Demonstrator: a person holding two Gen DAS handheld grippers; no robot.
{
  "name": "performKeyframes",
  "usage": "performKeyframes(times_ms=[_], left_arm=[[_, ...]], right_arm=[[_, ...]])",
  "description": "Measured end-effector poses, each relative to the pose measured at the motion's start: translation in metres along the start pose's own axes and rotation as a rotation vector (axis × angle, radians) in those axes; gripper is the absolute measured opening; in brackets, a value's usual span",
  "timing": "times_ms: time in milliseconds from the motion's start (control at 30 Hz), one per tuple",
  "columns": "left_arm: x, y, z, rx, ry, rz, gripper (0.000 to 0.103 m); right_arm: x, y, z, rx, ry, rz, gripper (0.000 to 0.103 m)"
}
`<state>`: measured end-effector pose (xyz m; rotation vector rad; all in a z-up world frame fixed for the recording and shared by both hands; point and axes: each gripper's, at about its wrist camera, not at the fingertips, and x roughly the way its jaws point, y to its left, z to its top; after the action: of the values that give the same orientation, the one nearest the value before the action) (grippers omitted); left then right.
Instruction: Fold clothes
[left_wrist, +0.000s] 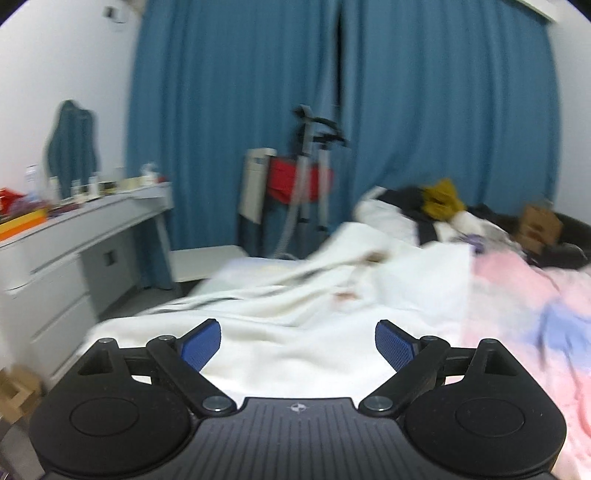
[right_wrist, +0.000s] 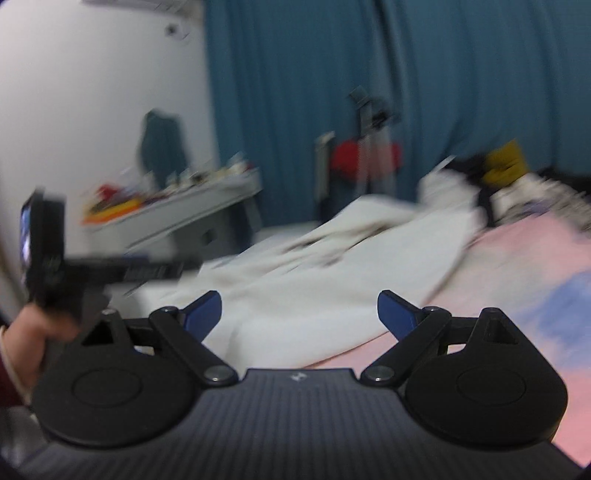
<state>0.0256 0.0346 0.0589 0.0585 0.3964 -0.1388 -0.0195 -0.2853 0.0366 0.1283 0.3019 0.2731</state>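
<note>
While both views are smeared by motion, the following can be listed.

Left gripper (left_wrist: 298, 345): jaws spread wide, blue pads (left_wrist: 202, 343) well apart, nothing between them; it hangs above the near end of the white garment.

Right gripper (right_wrist: 299, 314): jaws likewise spread wide, blue pads (right_wrist: 397, 314) apart and holding nothing; it hangs over the garment's near right edge, where white cloth meets pink.

White garment (left_wrist: 295, 302): rumpled and unfolded, spread lengthwise on the bed, running from just ahead of the left gripper toward the far pile; faint dark stripes and small reddish marks on it, details too blurred to read. In the right wrist view (right_wrist: 303, 266) it lies to the left of the pink area.

Pink bedspread (left_wrist: 517, 295): under and to the right of the garment, with a blue patch.

Clothes pile (left_wrist: 436, 206): at the far end of the bed, white, black and mustard-yellow pieces heaped together.

Left hand (right_wrist: 26, 339): at the left edge of the right wrist view, gripping the other tool's dark handle.

Grey dresser (left_wrist: 81, 251): left of the bed, top crowded with small items.

Blue curtains (left_wrist: 332, 92): drawn across the far wall.

Red item on stand (left_wrist: 295, 181): in front of the curtains, past the bed.
</note>
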Motion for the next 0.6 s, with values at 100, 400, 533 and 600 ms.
performKeyframes(times_ms=[100,400,533,600], left_arm=[[0.03,-0.051,-0.003,0.059,0.009,-0.032,0.092],[0.199,-0.172,0.028,0.209,0.01,-0.065,0.093],[0.281,-0.227,0.05,0.301,0.017,-0.099,0.096],[0.314,-0.259,0.055,0.343,0.021,-0.109,0.097]], right_arm=[[0.006,-0.038,-0.01,0.035,-0.03,-0.127,0.093],[0.032,-0.116,-0.048,0.201,-0.002,-0.373,0.093],[0.041,-0.145,-0.059,0.28,0.005,-0.396,0.093],[0.048,-0.156,-0.065,0.298,0.01,-0.411,0.093]])
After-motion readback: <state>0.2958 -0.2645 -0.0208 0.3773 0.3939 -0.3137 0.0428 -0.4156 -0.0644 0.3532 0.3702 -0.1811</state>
